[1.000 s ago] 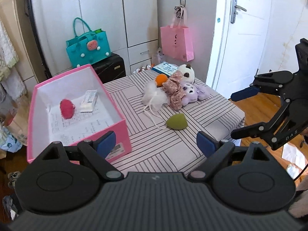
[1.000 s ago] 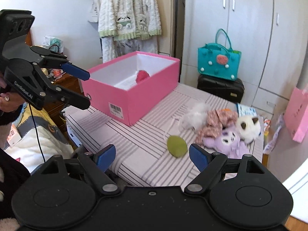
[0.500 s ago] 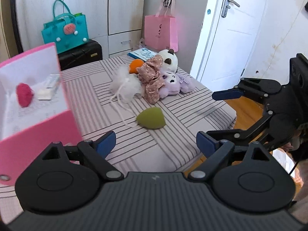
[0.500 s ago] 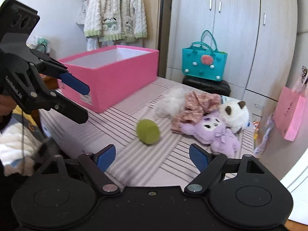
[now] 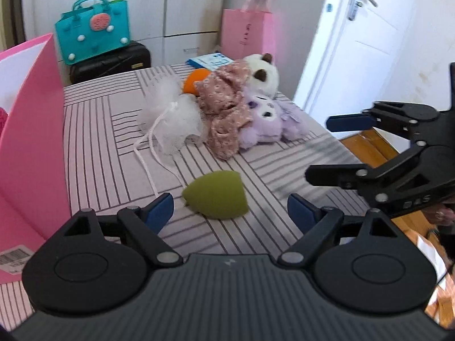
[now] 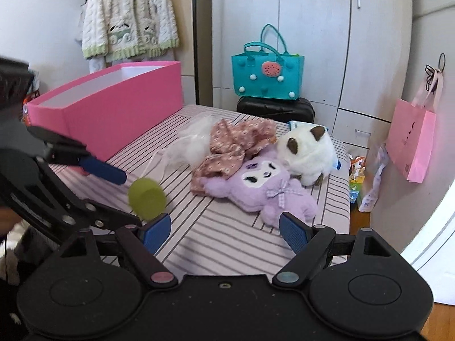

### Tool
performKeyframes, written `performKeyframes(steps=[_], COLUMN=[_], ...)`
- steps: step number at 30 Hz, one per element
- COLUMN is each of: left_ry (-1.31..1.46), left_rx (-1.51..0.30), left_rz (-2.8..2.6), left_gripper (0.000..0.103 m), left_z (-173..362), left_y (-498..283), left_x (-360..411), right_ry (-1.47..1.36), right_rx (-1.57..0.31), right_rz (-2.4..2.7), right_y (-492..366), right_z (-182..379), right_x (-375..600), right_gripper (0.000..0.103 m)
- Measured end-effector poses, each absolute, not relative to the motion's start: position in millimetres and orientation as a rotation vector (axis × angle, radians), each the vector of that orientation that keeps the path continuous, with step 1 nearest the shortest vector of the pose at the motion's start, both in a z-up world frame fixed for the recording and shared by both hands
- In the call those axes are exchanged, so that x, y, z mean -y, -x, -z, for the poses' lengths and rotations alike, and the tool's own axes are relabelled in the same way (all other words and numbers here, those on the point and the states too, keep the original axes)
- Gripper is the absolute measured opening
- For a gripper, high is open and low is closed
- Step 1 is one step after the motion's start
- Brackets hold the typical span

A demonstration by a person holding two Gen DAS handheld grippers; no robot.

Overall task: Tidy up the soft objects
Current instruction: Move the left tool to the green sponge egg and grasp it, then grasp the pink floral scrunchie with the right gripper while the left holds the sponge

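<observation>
A green egg-shaped sponge [image 5: 216,196] lies on the striped table [image 5: 99,147]. My left gripper [image 5: 230,211] is low over it, its jaws closing with the sponge between the fingertips and a gap on each side. In the right wrist view the sponge [image 6: 146,199] sits by the left gripper [image 6: 129,200]. My right gripper [image 6: 225,231] stands open and holds nothing, just short of a purple plush [image 6: 261,184]. Behind it lie a floral cloth [image 6: 233,145], a white mesh pouf [image 6: 196,142] and a white plush [image 6: 307,150]. The pink box [image 6: 113,108] stands at the left.
A teal bag [image 6: 267,76] sits on a black case [image 6: 275,108] behind the table. A pink paper bag [image 6: 412,145] hangs on the wall at the right. The table's right edge [image 5: 327,133] drops to a wooden floor near a white door [image 5: 355,42].
Both grippers have come forward and down toward the table. The green sponge now lies between the left fingertips, and the pink box has slid to the left edge of the left wrist view.
</observation>
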State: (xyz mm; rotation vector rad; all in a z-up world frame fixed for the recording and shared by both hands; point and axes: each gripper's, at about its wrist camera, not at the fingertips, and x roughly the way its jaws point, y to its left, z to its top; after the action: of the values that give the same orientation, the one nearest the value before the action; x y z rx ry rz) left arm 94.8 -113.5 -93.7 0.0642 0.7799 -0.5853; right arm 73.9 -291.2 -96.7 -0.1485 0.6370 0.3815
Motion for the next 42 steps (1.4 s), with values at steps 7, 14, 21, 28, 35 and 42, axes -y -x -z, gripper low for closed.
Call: performKeyframes(steps=[7,14,21,28,35,42], left_ry=[-0.026,-0.029,0.039,0.092,0.083,0.069], left_rx=[-0.789,-0.771,-0.784,-0.796,-0.799,-0.805], left_rz=[0.550,0.522,0.536,0.551,0.534,0.518], left_gripper=[0.064,0.049,0.046,0.046,0.046,0.046], left_z=[100.5,104.3,101.3,98.4,97.4,93.0], left_y=[-101.4,-107.9,-110.8,-113.5,-112.3,-112.3], left_x=[113.8,116.5,113.0,103.5,101.4,99.7], right_ry=[0.135,0.226,0.354,0.551,0.549,0.375], right_rx=[-0.653,-0.589,-0.511,-0.511,-0.546,-0.547], right_rz=[-0.386,-0.431,-0.449,-0.424,-0.464,-0.433], right_y=[-90.4,-97.3,-133.0,-165.4,-165.3,-154.3], right_z=[97.6,87.0,84.0,103.6,114.9,99.2], right_x=[292.2,275.9,259.8,239.9,231.1,240.8], right_gripper=[0.086,0.086,0.086,0.086,0.025,0.013])
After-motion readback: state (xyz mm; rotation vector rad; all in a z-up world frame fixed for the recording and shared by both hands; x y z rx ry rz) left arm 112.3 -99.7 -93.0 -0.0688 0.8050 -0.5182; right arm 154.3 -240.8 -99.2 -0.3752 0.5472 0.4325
